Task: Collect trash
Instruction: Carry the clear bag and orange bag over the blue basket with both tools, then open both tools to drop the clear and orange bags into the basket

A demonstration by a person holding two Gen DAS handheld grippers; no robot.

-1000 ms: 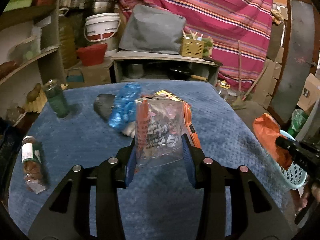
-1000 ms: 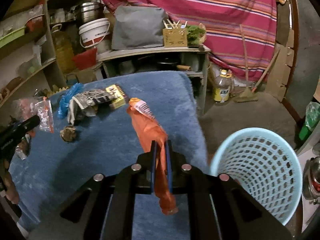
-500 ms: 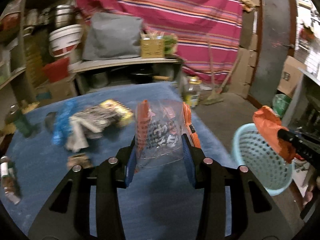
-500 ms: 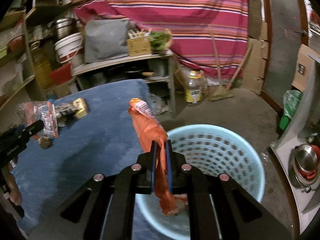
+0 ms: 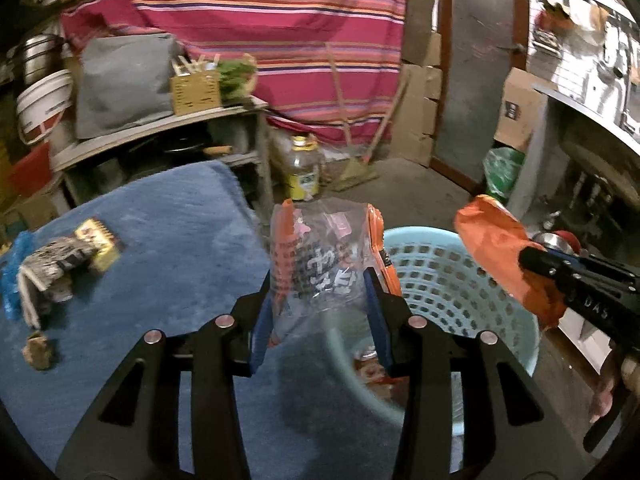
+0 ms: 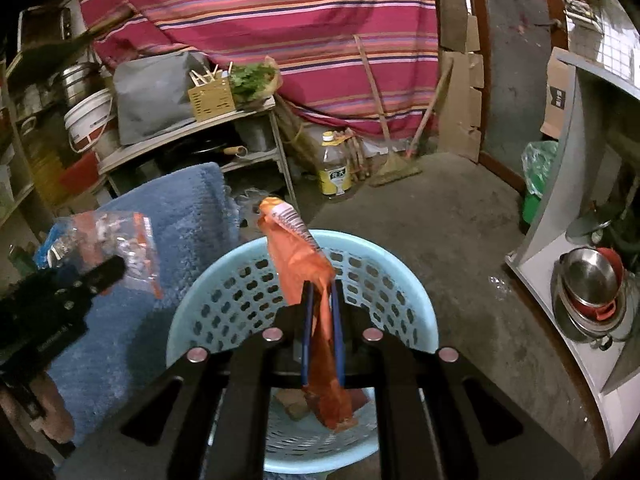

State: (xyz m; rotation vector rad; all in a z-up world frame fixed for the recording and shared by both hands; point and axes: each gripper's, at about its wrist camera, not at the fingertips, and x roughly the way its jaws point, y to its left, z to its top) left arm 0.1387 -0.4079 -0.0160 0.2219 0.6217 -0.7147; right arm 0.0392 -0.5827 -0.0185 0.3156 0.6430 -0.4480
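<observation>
My left gripper [image 5: 318, 280] is shut on a clear plastic bag with orange edges [image 5: 320, 256] and holds it at the table's right edge, beside the basket. My right gripper [image 6: 320, 292] is shut on an orange wrapper [image 6: 302, 260] directly above the light blue trash basket [image 6: 412, 300]. The basket [image 5: 448, 280] stands on the floor right of the blue-covered table [image 5: 168, 216] and holds some trash at its bottom. The orange wrapper [image 5: 496, 244] also shows in the left wrist view, and the clear bag [image 6: 112, 240] in the right wrist view.
More trash lies on the table's left: a grey-patterned wrapper [image 5: 52, 268], a yellow packet [image 5: 98, 242], a blue bag [image 5: 10, 280], a brown scrap [image 5: 38, 350]. A shelf [image 6: 188, 128], oil bottle [image 6: 336, 168] and broom [image 6: 396, 164] stand behind. A white counter with pots [image 6: 588, 280] is at right.
Both grippers have swung right from over the table toward the basket. The right gripper with the orange wrapper now hangs over the basket; the left with the clear bag reached the table's edge.
</observation>
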